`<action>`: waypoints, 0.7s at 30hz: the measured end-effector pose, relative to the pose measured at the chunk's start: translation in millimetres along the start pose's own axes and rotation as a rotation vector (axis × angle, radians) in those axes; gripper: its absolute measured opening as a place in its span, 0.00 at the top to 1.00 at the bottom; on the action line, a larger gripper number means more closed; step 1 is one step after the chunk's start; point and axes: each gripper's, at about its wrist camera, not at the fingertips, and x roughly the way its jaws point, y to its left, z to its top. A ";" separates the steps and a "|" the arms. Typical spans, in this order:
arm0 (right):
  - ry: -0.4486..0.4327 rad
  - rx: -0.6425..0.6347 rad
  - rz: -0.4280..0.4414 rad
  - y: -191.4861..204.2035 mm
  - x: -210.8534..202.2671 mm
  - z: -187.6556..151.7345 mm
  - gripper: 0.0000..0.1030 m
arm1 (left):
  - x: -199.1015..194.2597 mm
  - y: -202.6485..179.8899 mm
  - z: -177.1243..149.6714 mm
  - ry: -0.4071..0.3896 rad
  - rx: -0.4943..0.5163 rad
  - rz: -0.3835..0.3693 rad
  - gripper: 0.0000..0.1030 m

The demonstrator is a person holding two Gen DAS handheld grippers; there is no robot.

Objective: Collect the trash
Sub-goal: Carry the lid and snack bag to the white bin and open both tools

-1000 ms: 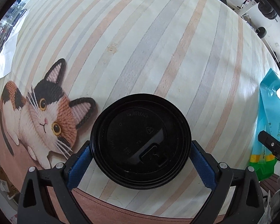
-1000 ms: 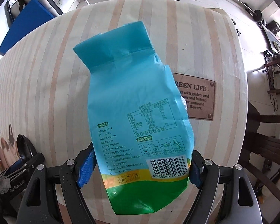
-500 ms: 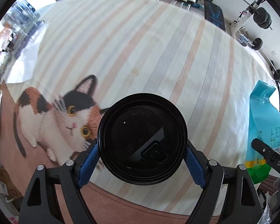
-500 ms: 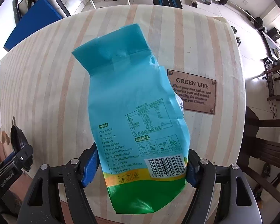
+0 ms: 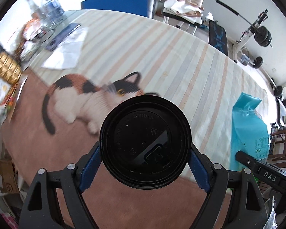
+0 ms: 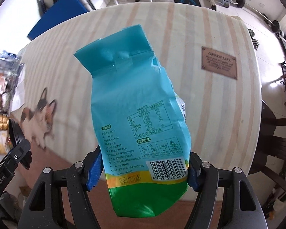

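My left gripper is shut on a round black plastic cup lid and holds it above the striped tablecloth. My right gripper is shut on a blue and green food bag, gripped near its lower end with its open top pointing away from me. The bag also shows at the right edge of the left wrist view. The lid shows edge-on at the left of the right wrist view.
The tablecloth has a calico cat picture and a brown plaque print. Bottles, a gold object and white paper crowd the far left of the table. Weights and a bench stand beyond it.
Both grippers have risen and pulled back from the table, carrying the lid and the bag. More of the room and the table's far edge now shows.
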 end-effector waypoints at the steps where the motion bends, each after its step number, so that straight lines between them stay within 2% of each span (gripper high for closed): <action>1: -0.005 -0.005 0.009 6.3 -3.5 -9.1 0.29 | -9.5 8.7 -11.7 -0.007 -0.010 -0.008 0.19; 7: -0.016 -0.067 0.074 54.0 -29.9 -79.6 0.29 | -51.7 54.0 -83.1 -0.033 -0.056 -0.040 0.19; 9: -0.019 -0.091 0.092 70.2 -36.8 -113.6 0.29 | -67.8 75.8 -113.7 -0.044 -0.082 -0.050 0.19; 16: 0.008 -0.166 0.155 131.3 -46.4 -260.9 0.30 | -112.3 154.2 -228.2 -0.057 -0.182 -0.059 0.19; 18: 0.045 -0.186 0.172 148.1 -39.6 -309.4 0.30 | -117.4 177.8 -262.6 -0.038 -0.217 -0.061 0.19; 21: 0.110 -0.227 0.191 163.5 -21.7 -359.7 0.30 | -113.1 212.2 -313.6 0.006 -0.264 -0.045 0.19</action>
